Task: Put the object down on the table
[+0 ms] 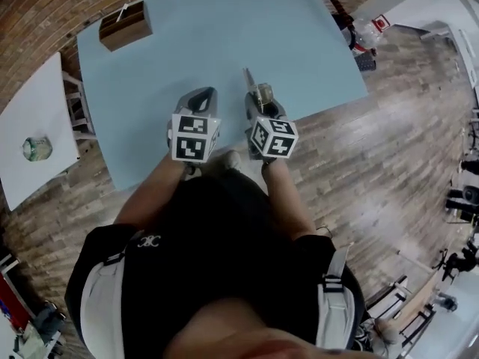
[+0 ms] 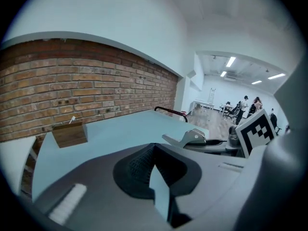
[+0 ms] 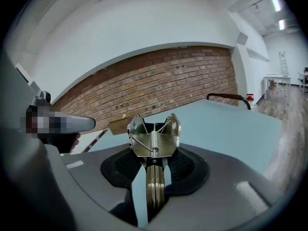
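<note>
Starting at the left, a wooden box (image 1: 126,25) sits near the far corner of the light blue table (image 1: 224,28). Nearer the person, the left gripper (image 2: 153,147) hovers over the table, its fingers pressed together on nothing. Just beside it, the right gripper (image 3: 153,165) pinches a brass-coloured spring clip (image 3: 154,137) by its handles, over the table's near edge, mouth pointing away
</note>
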Demonstrator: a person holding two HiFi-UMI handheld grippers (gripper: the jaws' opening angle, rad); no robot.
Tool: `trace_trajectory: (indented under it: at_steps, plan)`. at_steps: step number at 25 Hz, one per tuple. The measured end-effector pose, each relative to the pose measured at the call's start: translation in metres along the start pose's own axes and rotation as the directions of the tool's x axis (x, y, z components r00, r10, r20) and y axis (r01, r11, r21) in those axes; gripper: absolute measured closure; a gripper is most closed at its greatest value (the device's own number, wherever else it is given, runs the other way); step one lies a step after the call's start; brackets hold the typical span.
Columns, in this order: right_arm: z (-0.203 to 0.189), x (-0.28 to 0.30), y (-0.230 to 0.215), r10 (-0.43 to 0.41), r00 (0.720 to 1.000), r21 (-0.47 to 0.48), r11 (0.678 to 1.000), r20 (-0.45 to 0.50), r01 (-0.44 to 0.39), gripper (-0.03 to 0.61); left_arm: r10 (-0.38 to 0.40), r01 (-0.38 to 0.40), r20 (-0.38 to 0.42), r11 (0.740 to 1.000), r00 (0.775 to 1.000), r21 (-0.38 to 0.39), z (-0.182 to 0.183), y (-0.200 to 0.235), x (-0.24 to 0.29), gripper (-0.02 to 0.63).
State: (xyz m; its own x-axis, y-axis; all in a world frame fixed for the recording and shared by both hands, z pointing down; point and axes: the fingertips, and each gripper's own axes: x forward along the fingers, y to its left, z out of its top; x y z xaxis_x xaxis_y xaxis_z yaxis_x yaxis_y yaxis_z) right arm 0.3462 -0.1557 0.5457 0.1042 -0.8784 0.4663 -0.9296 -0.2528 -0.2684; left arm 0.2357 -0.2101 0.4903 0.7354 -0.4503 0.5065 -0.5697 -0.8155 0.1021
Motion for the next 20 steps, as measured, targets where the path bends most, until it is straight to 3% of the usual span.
trace_trajectory:
  at_steps: [4,10,20]
  plan:
    - [-0.004,0.033,0.009,0.096,0.993,-0.049,0.994,-0.075,-0.099,0.419,0.099,-0.1,-0.037,0.994,0.994,-0.042,-0.009,0.017,-0.003,0.615]
    - [-0.051,0.081,0.02,0.142,0.96,-0.122,0.977,-0.241,-0.175,0.419,0.261,-0.268,-0.078,0.957,0.962,-0.114,-0.028,0.059,-0.028,0.615]
    - [-0.09,0.113,0.034,0.195,0.915,-0.153,0.953,-0.353,-0.262,0.419,0.379,-0.401,-0.137,0.892,0.915,-0.211,-0.054,0.083,-0.061,0.615]
